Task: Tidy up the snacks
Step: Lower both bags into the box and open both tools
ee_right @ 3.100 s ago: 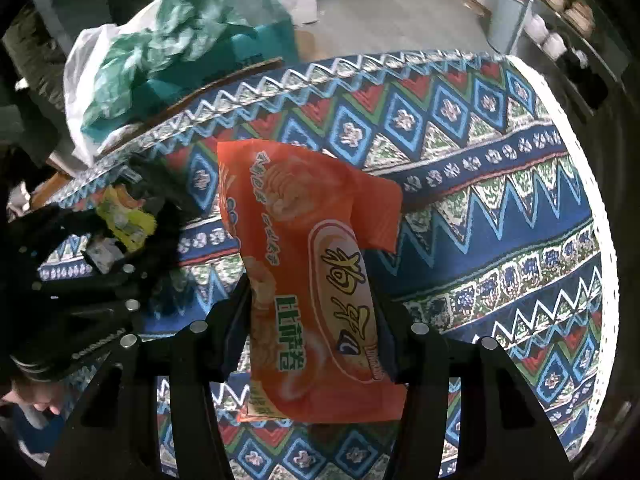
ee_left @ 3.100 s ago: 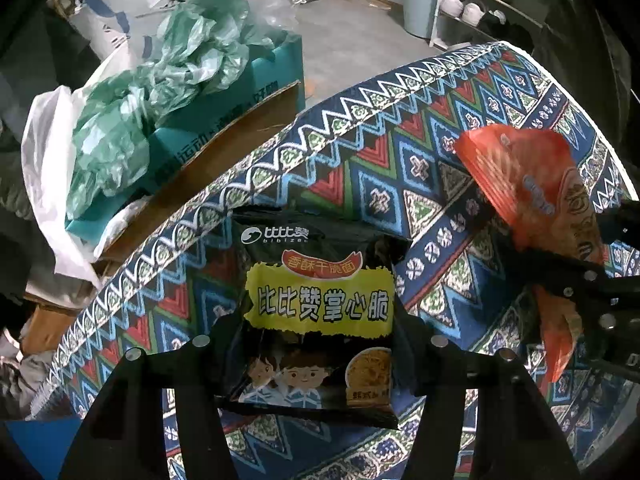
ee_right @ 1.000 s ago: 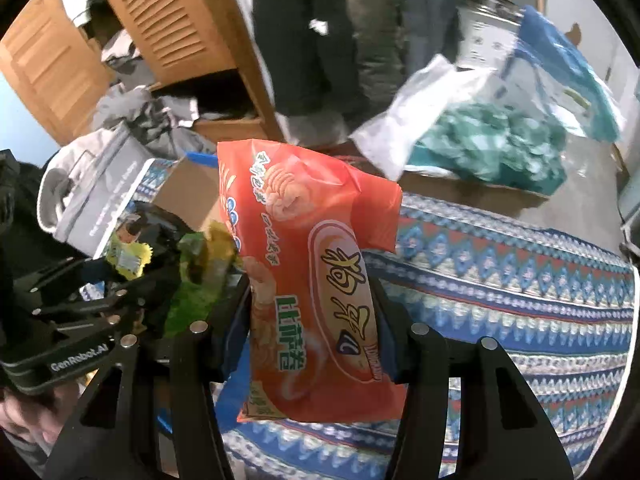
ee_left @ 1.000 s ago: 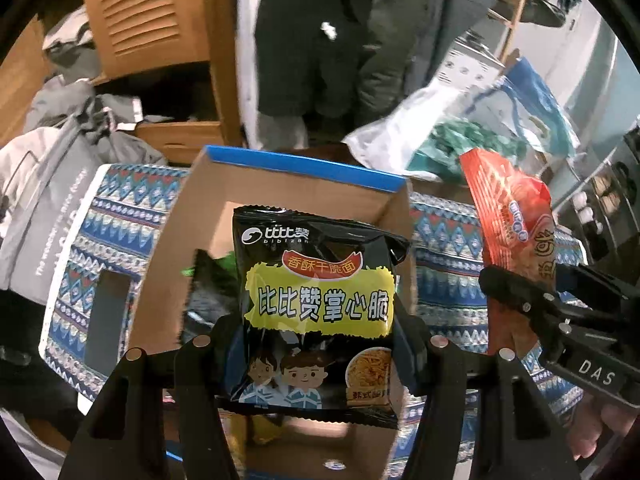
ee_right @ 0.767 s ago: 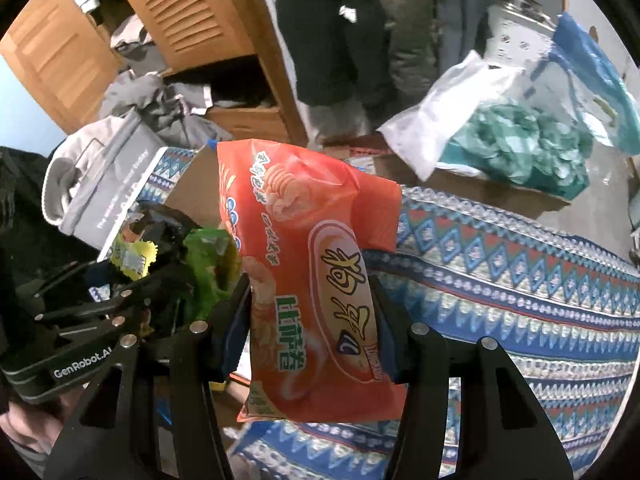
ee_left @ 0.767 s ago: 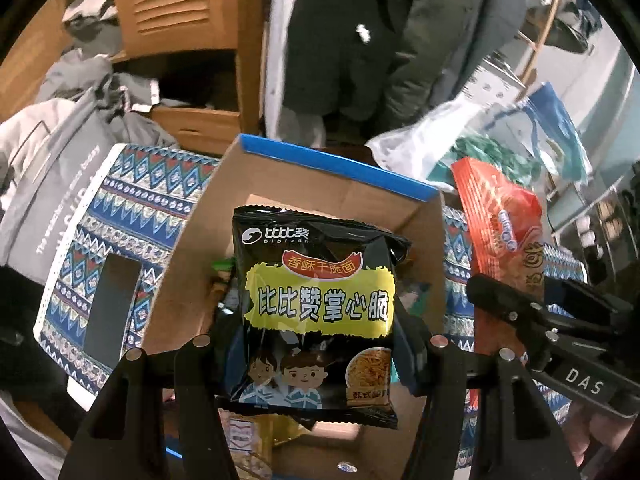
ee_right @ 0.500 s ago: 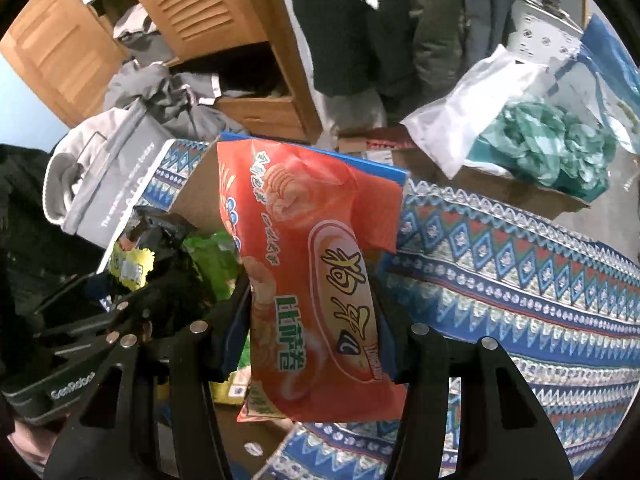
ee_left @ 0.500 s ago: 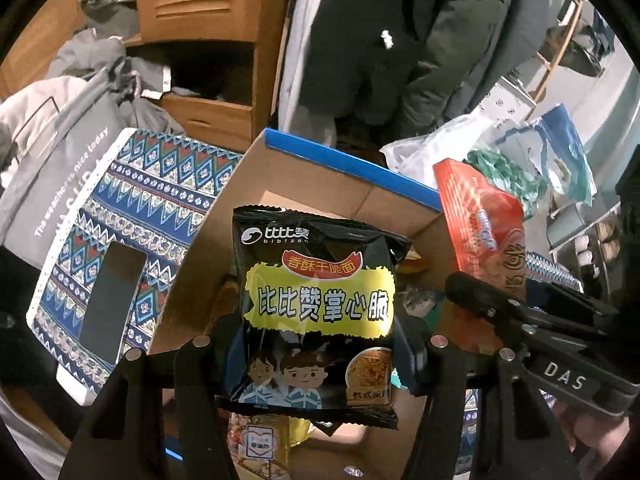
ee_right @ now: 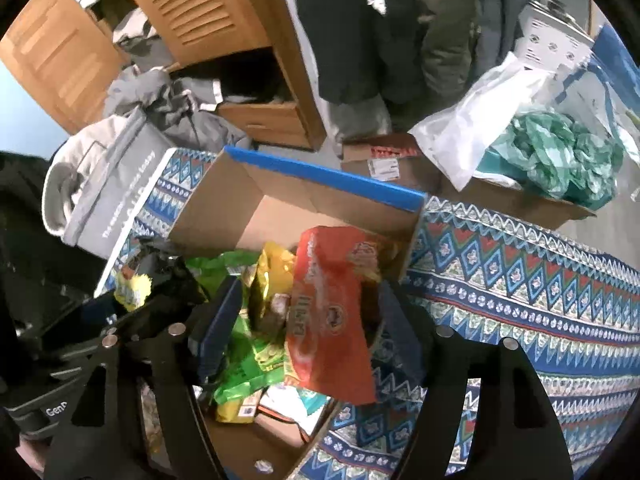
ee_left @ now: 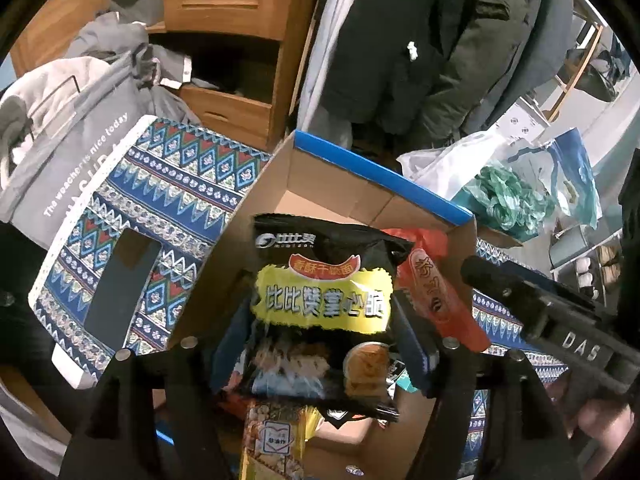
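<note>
An open cardboard box (ee_left: 376, 176) with a blue rim stands on the patterned cloth. My left gripper (ee_left: 320, 344) hangs over it, jaws opening. The black and yellow snack packet (ee_left: 324, 308) sits loose between the pads, its lower part blurred as it slips down. My right gripper (ee_right: 308, 328) is beside it over the same box (ee_right: 320, 176), jaws opening too. The orange snack packet (ee_right: 332, 312) tilts free between its fingers, sliding into the box. In the left wrist view the orange packet (ee_left: 436, 296) lies just right of the black one.
Green (ee_right: 236, 360), yellow (ee_right: 272, 280) and gold (ee_left: 276, 436) packets lie in the box. A grey bag (ee_left: 60, 128) rests at the table's far left. Wooden cabinet (ee_left: 232, 0), hanging coats (ee_left: 420, 40) and plastic bags (ee_right: 560, 148) stand behind. Patterned cloth (ee_right: 520, 288) spreads right.
Both grippers came over the box. Their jaws have spread, and the black packet and the orange packet have come loose and dropped lower toward the box.
</note>
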Tool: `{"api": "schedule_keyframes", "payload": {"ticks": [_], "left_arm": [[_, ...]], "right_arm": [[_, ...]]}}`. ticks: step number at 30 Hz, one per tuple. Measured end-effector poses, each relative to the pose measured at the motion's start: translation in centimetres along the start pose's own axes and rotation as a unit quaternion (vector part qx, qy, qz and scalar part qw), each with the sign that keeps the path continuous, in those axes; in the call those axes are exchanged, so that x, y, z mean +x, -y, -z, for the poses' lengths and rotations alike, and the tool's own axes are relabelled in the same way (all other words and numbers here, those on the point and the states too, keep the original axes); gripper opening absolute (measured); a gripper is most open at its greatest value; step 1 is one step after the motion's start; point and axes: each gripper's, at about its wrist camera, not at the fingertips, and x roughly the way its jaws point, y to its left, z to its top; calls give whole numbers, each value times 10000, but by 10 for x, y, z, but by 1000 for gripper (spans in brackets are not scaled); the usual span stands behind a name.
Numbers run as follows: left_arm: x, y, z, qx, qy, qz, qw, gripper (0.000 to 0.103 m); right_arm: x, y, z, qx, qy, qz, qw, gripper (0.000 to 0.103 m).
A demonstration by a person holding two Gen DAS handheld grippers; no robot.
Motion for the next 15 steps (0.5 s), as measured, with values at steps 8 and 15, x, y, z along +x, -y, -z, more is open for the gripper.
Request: {"api": "schedule_keyframes", "payload": {"ticks": [8,15], "left_arm": [[-27,9,4,199,217,-13,9996,81],[-52,19,17,468,337,-2,9983,81]], "right_arm": [[-29,5,8,50,199,252,9995,73],[-68,-4,19,-177,535,394,9976,77]]}}
